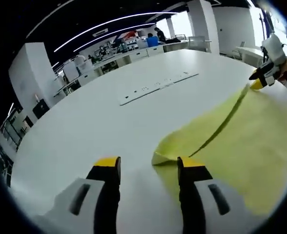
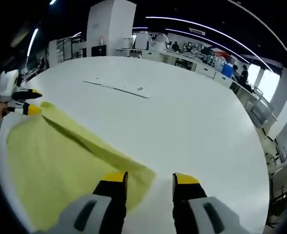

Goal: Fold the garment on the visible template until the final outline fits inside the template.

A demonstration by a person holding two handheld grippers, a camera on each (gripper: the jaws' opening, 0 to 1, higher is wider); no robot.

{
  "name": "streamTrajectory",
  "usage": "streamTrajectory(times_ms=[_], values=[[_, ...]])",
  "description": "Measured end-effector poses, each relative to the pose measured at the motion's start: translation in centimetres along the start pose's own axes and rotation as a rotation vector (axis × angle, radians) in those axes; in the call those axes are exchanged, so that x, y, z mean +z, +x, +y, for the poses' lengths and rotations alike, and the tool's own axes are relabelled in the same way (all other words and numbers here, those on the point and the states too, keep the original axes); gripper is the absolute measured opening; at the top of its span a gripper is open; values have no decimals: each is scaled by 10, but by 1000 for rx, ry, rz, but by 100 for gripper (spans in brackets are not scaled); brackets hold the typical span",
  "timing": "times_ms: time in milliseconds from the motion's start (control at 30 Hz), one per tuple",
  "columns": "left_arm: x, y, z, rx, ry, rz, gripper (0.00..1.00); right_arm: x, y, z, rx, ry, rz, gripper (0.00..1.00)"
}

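Lying on the white tabletop (image 1: pixel 85 131) was one yellow garment (image 1: pixel 240 146), spread flat with a raised fold ridge running across it. Its far and lower edges ran out of the left gripper view, so its full outline could not be made out; no template outline could be distinguished beneath it.

Left tool (image 1: pixel 148 168): jaws stood wide apart with bare tabletop between them; the right-hand jaw tip sat at the garment's near corner, and whether it touched the cloth could not be told. In the right gripper view the same tool (image 2: pixel 28 102) appeared at the far left, yellow tips apart at the garment's corner (image 2: pixel 48 109), its body partly cut off by the edge.

Right tool (image 2: pixel 150 180): jaws wide apart, the left-hand jaw over the garment's edge (image 2: pixel 133 178), the other over bare tabletop. In the left gripper view it (image 1: pixel 260 80) showed small at the upper right, at the garment's far corner, held by a hand that was largely cut off; its grip there was too small to judge.

One flat white strip (image 2: pixel 116 87) lay on the tabletop well beyond the garment. Background desks (image 1: pixel 133 53) and distant people were blurred.
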State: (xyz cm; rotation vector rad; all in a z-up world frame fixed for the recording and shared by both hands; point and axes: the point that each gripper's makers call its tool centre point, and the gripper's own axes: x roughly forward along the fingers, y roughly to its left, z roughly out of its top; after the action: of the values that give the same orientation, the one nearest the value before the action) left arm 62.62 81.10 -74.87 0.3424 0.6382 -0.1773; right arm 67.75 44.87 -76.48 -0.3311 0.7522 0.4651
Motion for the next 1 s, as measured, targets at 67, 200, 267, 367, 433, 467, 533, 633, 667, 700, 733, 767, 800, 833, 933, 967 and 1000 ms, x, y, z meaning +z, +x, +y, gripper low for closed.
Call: streamTrajectory(times_ms=[67, 200, 267, 367, 433, 467, 533, 633, 667, 700, 733, 767, 800, 833, 933, 967, 1000], values=[[5, 4, 4, 13, 5, -18, 43, 0, 1, -1, -3, 6, 0, 34], [9, 13, 16, 50, -5, -22, 42, 0, 3, -2, -5, 27, -7, 35], [12, 15, 20, 67, -25, -38, 41, 1, 3, -3, -9, 29, -10, 35], [13, 13, 31, 118, -40, -37, 39, 2, 4, -5, -19, 38, -14, 35], [15, 9, 32, 123, -27, -45, 37, 2, 4, -7, -26, 40, -14, 35], [15, 7, 32, 122, -20, -47, 37, 2, 4, -8, -29, 42, -14, 35], [14, 3, 31, 115, 1, -40, 38, 2, 3, -8, -35, 44, -13, 35], [11, -3, 25, 63, -40, -44, 41, 2, 0, -7, -31, 39, -12, 35], [11, -4, 25, 59, -46, -45, 43, 3, -1, -6, -27, 37, -12, 35], [12, -7, 24, 48, -59, -61, 44, 3, -3, -4, -18, 34, -13, 36], [13, -10, 23, 37, -66, -70, 46, 4, -4, -3, -13, 34, -14, 37], [13, -14, 21, 20, -84, -82, 48, 5, -7, 0, 3, 31, -17, 39], [13, -17, 19, 11, -89, -86, 50, 5, -8, 4, 25, 29, -20, 42], [13, -20, 19, 6, -90, -91, 52, 7, -10, 13, 74, 48, -28, 47], [13, -32, 14, -25, -91, -114, 56, 7, -18, 25, 138, 108, -35, 62], [13, -34, 13, -36, -92, -120, 57, 7, -23, 30, 162, 127, -36, 64], [13, -38, 11, -47, -94, -129, 59, 7, -26, 33, 177, 134, -35, 65]])
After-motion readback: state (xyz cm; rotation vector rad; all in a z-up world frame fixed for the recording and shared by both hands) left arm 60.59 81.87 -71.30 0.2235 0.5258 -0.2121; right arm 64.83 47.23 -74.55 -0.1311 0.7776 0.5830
